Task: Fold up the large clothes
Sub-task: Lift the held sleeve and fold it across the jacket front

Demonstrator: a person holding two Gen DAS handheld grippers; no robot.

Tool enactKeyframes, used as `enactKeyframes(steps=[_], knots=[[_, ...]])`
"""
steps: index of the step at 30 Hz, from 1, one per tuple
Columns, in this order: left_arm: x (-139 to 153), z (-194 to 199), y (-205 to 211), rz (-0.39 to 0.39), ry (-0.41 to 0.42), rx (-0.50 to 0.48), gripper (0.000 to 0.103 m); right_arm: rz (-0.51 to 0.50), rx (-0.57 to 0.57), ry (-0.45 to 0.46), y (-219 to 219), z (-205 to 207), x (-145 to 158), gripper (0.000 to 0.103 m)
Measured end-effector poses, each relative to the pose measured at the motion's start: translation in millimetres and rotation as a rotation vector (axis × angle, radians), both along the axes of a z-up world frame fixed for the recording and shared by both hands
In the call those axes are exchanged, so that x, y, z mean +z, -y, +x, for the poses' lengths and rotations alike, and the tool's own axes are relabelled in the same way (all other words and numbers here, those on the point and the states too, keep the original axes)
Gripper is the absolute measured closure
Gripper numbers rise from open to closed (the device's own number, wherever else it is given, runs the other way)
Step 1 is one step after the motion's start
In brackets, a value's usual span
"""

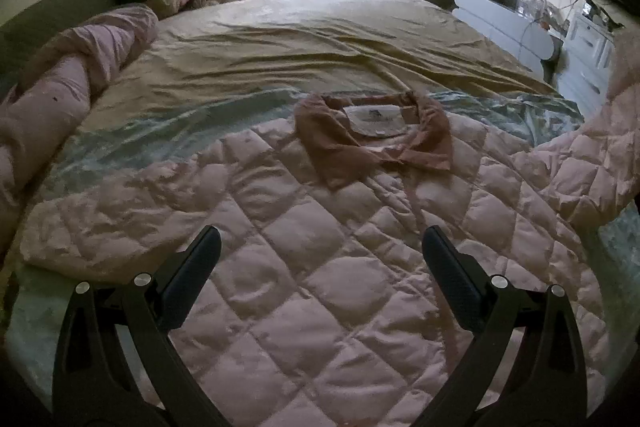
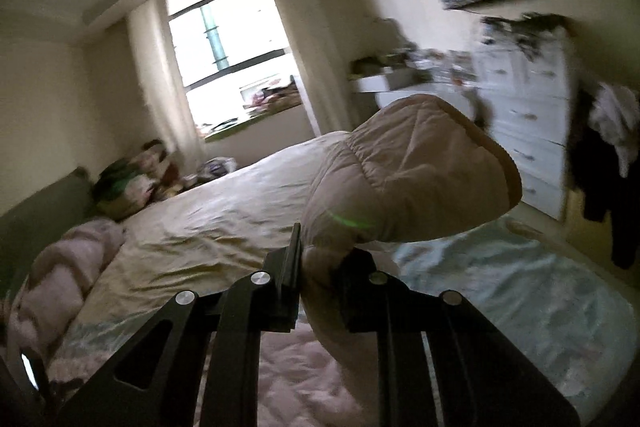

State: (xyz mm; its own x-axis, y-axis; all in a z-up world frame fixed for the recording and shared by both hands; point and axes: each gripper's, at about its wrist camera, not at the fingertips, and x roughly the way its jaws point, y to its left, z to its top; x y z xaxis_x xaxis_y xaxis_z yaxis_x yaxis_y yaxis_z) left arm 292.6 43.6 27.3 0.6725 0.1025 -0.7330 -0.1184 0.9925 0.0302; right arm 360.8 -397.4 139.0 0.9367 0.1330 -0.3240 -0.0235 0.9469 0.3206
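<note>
Jaws, left gripper: apart, nothing between them, poised over the jacket's front panel, clear of the cloth.
Jaws, right gripper: clamped on the sleeve, pinching it below the cuff; the cuff end bulges free above the fingers.

Item: jacket, pink, quilted in diamonds, brown collar. Lies face up on the bed, collar toward the window, body spread flat across the near end. In the left wrist view the far sleeve rises off the bed at the jacket's right edge, lifted clear of the sheet; the other sleeve lies flat at the jacket's left edge.

Also on the bed: rolled pink quilt, left of the jacket, along the headboard side. Dresser stands beyond the jacket's right side, off the bed.

Step in hand, as judged: carrying the raised sleeve over to fold it across the body.

Risks, as judged:
- Grip sits on puffy, slick fabric; a fast swing could let the sleeve slip out short of the body.
- Nothing pins the body down; the pull on the sleeve could drag the shoulder and skew the jacket.
- Collar could bunch if the fold line runs too near it.
- Right wrist view is blurred; placement is hard to check.
</note>
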Motion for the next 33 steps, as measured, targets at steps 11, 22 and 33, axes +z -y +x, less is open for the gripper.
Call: enactKeyframes(steps=[11, 22, 33], knots=[[6, -19, -31, 0.001, 0.036, 0.036, 0.009, -0.1, 0.192, -0.016, -136, 15, 1, 0.089], [-5, -28, -75, -0.086, 0.028, 0.095, 0.009, -0.171, 0.351, -0.076, -246, 28, -50, 0.089], [-26, -26, -97, -0.202, -0.005, 0.123, 0.009, -0.245, 0.459, -0.241, -325, 25, -150, 0.088]])
